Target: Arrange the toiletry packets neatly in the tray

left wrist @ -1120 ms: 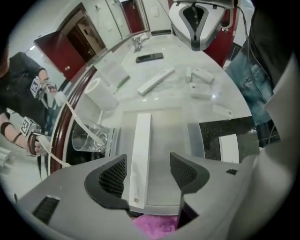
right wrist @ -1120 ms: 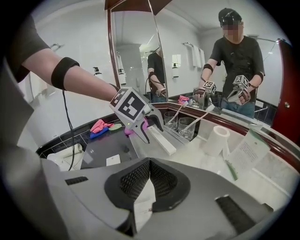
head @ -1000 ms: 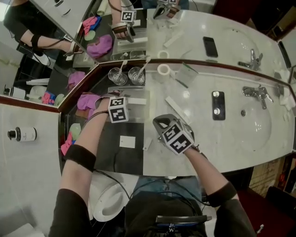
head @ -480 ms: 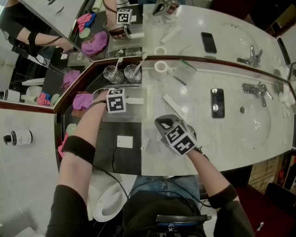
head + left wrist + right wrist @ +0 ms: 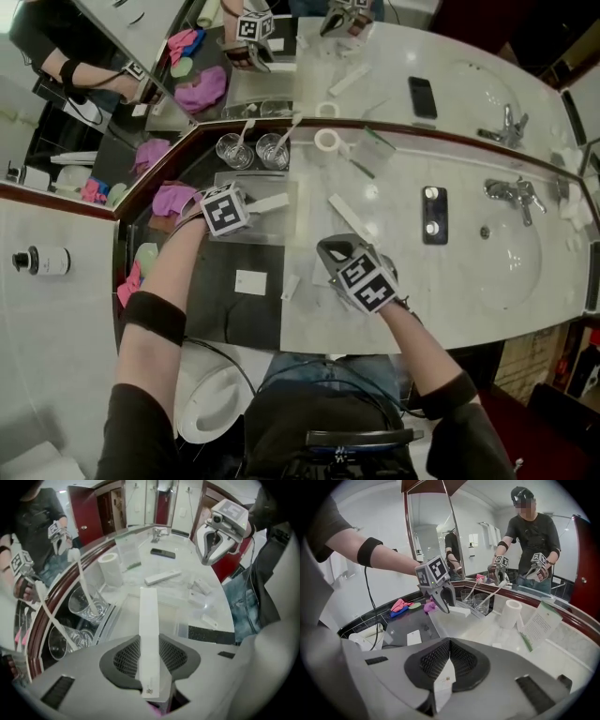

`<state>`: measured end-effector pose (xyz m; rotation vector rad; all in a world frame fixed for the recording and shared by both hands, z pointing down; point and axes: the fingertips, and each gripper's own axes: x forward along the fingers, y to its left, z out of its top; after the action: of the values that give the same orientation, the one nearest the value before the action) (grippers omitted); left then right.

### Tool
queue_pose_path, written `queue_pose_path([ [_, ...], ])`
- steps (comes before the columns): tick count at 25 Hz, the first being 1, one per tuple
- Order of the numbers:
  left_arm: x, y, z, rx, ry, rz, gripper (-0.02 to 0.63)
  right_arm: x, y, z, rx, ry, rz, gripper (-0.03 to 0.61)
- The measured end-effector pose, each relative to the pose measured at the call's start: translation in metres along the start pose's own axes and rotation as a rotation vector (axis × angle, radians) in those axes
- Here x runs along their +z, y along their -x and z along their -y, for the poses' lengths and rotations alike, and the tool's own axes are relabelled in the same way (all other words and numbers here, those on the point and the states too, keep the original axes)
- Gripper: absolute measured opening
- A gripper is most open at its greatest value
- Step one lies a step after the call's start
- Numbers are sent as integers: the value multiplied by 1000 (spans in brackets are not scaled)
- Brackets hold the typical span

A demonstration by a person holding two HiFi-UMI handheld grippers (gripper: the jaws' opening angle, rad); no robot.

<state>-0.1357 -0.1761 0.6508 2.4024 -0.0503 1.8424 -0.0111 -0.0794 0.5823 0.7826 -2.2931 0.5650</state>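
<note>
The pale, veined marble counter (image 5: pixel 403 281) runs right of and behind the tray (image 5: pixel 272 234), and a glossy black stone slab (image 5: pixel 234 319) lies in front of it. The tray itself is a shallow rectangle of clear plastic with thin upright walls. My left tongs (image 5: pixel 246 208) hang over the tray, pointing steeply down. Their jaws have just been closing and now clench one end of the long white packet (image 5: pixel 149 620) — a slim, flat-sided carton strip that juts out across the tray. My right tongs (image 5: pixel 334 251) are over the marble to the right of the tray, jaws pressed tight on a small white packet (image 5: pixel 443 686), thin and papery with tiny print near its edge. Just behind the tray stand two round glass tumblers (image 5: pixel 236 151), each with a toothbrush leaning in it. A loose white box (image 5: pixel 349 217), long and narrow, lies on the marble right of the tray, and a flat square sachet (image 5: pixel 249 282) lies on the slab in front of the tray
</note>
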Motion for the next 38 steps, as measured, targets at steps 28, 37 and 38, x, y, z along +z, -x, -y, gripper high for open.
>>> queue_pose_path([
  [28, -194, 16, 158, 324, 1226, 209, 126, -30, 88, 8, -2, 78, 44, 17],
  [37, -205, -15, 167, 310, 1281, 196, 132, -50, 95, 10, -37, 39, 21, 17],
  [38, -206, -16, 166, 318, 1282, 197, 147, -53, 96, 9, -39, 35, 17, 17],
])
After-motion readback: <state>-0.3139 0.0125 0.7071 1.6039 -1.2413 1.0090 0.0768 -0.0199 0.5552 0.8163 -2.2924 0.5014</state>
